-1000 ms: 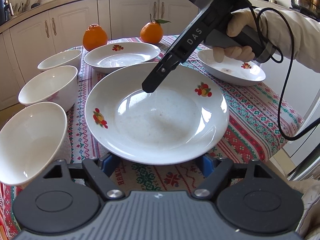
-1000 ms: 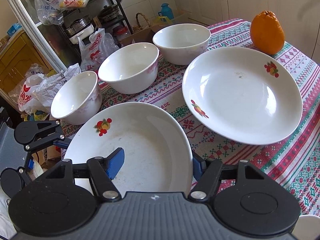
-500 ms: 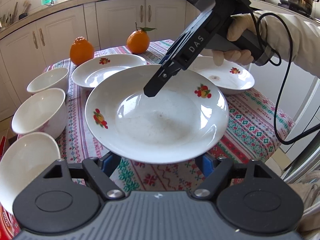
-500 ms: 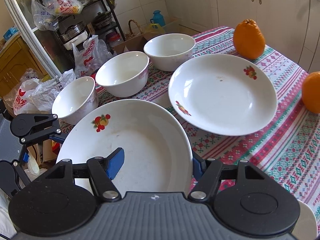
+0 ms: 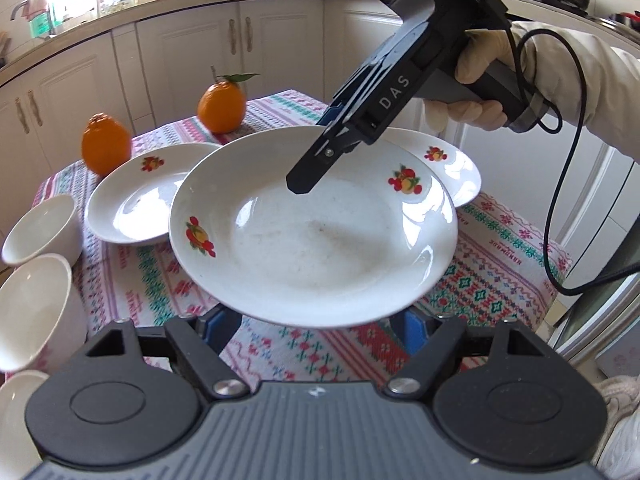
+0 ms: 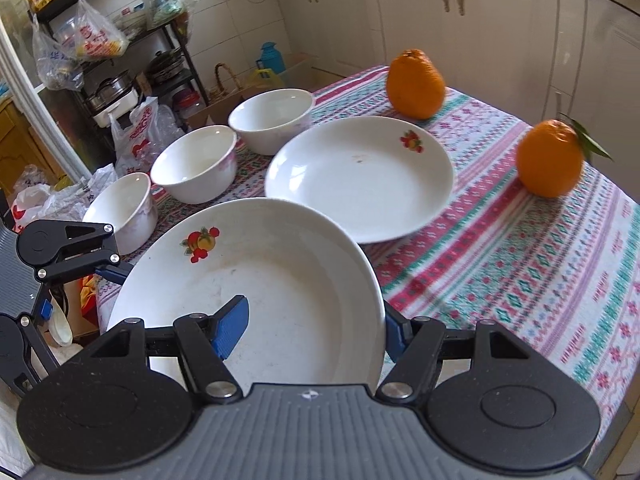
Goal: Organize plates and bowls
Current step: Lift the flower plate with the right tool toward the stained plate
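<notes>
A white deep plate with fruit prints (image 5: 312, 248) (image 6: 272, 292) hangs tilted above the patterned tablecloth. My right gripper (image 5: 316, 152) (image 6: 312, 328) is shut on its far rim, one finger inside the plate and one behind it. My left gripper (image 5: 314, 330) stands with its jaws wide under the near rim. The plate lies over its fingers (image 6: 80, 258) and hides the tips. Two more plates (image 5: 136, 208) (image 5: 460, 172) sit on the table. Three white bowls (image 6: 272, 120) (image 6: 192, 168) (image 6: 120, 212) line the table's edge.
Two oranges (image 6: 416, 84) (image 6: 548, 158) stand at the far side of the table (image 6: 520, 264). Cabinets run behind it. A shelf with pots and plastic bags (image 6: 100, 40) stands beyond the bowls. A cable hangs from the gloved hand (image 5: 480, 80) holding the right gripper.
The plate has come up off the tablecloth, carried by both grippers. It has moved across the table and now overlaps the right-hand plate in the left wrist view.
</notes>
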Tool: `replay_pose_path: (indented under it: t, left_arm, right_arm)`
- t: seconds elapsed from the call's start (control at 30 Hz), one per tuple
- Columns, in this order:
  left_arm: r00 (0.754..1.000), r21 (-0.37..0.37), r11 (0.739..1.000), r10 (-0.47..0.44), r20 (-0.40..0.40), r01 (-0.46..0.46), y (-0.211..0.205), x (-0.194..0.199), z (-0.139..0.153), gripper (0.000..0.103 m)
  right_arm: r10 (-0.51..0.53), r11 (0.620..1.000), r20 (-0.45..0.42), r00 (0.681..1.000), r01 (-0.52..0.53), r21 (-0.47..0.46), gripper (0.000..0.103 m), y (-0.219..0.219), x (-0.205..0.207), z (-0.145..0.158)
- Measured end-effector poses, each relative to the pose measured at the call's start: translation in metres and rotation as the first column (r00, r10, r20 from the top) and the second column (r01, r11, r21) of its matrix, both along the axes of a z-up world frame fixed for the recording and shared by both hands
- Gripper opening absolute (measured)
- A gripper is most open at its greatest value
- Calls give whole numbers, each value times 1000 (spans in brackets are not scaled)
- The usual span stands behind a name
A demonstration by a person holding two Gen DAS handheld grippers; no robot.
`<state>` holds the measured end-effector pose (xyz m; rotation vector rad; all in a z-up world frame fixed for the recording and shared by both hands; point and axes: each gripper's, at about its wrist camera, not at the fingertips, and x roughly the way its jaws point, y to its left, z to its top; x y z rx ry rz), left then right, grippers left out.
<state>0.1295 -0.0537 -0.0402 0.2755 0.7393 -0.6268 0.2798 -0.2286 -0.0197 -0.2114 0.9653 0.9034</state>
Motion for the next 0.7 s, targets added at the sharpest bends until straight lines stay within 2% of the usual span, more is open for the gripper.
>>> replay_pose_path:
  t: [0.4,0.7]
  left_arm:
    - [991,-14,991,-132,-27,132,-47,24,-1,80]
    - [979,6,980,-198,-39,198,-76,38,-8,80]
  right_arm:
    - [-144,990,23,989,144,1,73,-67,-5,1]
    - [-233,972,18,972,233,20,73,-106,-8,-10]
